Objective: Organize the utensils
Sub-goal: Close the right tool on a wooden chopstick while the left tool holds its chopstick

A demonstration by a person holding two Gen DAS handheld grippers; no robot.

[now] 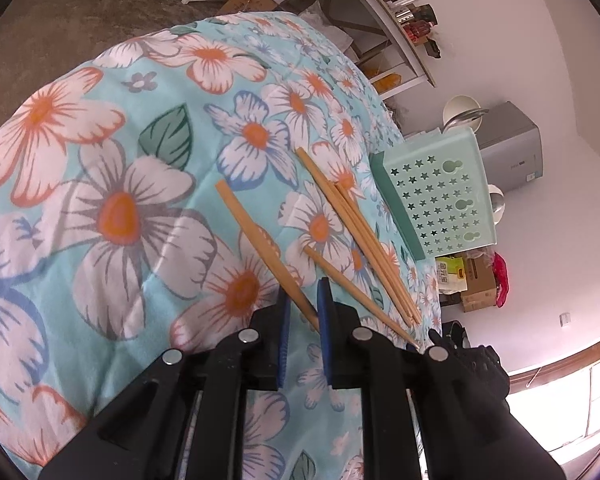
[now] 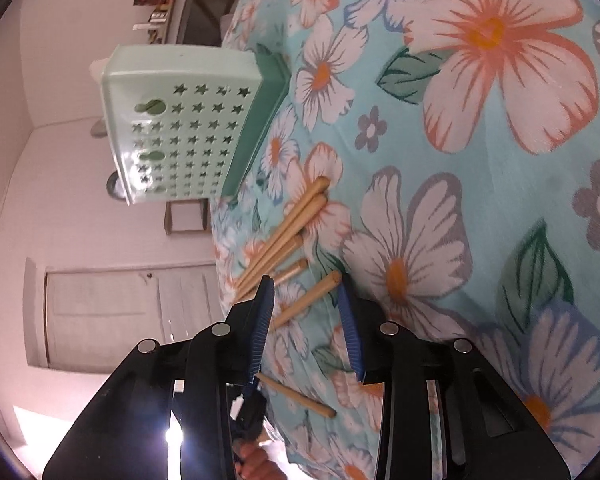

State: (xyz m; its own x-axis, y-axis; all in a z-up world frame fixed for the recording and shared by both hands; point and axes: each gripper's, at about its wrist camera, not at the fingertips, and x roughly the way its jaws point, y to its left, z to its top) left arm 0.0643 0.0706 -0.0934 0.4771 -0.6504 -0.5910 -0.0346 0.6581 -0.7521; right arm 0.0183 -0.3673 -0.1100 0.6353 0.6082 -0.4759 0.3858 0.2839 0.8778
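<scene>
**Risk of dropped or missed chopsticks during pickup**

The left hand-held gripper (image 1: 302,300) is nearly closed, its blue pads clamped on the tip of one chopstick (image 1: 256,236), which slants out over the flowered cloth (image 1: 120,128). The grip sits at the very end, so the stick may pivot or slip free.

The right hand-held gripper (image 2: 306,300) is partly open, its jaws straddling another chopstick (image 2: 306,300) without pressing it. Closing off-centre may push that stick aside or roll it.

A loose bundle of chopsticks (image 1: 360,236) lies just beside; a stray jaw may scatter it. The green holder (image 1: 440,196) stands near the cloth's edge and may tip if knocked.
</scene>
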